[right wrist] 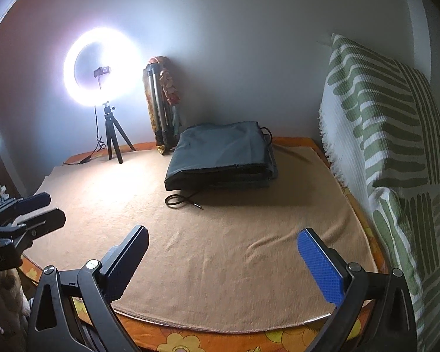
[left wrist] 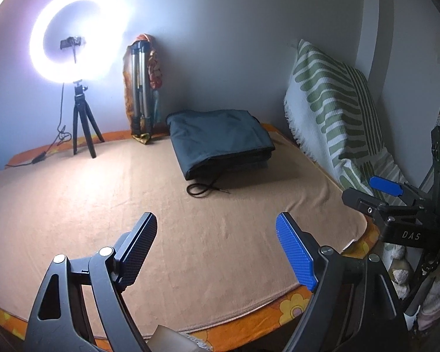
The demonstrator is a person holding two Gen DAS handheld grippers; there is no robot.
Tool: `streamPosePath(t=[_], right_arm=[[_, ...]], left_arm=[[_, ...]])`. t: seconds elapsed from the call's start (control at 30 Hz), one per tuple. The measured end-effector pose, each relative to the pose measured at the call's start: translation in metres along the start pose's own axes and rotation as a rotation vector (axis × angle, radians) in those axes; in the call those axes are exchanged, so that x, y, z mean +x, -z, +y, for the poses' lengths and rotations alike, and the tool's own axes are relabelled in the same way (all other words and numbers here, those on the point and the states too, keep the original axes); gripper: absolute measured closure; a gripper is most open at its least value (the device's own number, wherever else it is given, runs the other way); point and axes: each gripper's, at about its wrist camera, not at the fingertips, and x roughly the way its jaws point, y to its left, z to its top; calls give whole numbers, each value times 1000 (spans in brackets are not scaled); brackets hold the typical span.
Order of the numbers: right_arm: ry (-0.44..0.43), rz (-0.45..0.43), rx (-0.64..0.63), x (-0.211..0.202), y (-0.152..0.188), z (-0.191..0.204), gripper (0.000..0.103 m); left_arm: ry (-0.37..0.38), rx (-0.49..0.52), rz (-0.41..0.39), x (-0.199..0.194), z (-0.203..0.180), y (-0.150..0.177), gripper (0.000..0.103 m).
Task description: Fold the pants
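Both grippers hang over the near edge of the bed and nothing is in either of them. The left gripper (left wrist: 217, 250) has its fingers (left wrist: 296, 252) spread apart over bare blanket, and the right gripper (right wrist: 223, 264) stands wider yet, equally released.

The pants (left wrist: 220, 143) lie at the far end of the tan blanket (left wrist: 102, 205), close to the wall, already a thick squared bundle of dark grey-blue cloth with several layers stacked at its near edge. A black drawstring (left wrist: 204, 189) trails out of that near edge in a loop onto the blanket, on the bundle's left corner as we look.

Here is what matters: the bundle is well ahead of both sets of fingers, straight out along the line they point, with open blanket between. Its long axis looks to run across the bed, left to right, so its near edge faces both grippers broadside. From the left wrist view it sits dead centre; from the right wrist view it sits slightly left of centre. Neither hand looks clearly nearer; I'd call it even.

To my eye the folding is about done. The striped cushion (right wrist: 390, 152) leans at the right, the ring light (left wrist: 79, 32) glares at the back left.
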Motion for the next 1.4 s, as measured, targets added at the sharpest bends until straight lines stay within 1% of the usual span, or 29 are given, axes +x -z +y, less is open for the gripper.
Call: streamPosePath(t=[0.53, 1.4], right_arm=[[6, 8, -9, 4, 0, 5, 0], [4, 6, -14, -1, 0, 6, 0]], left_arm=[[1, -20, 6, 2, 4, 3, 19], [22, 10, 0, -3, -1, 2, 19]])
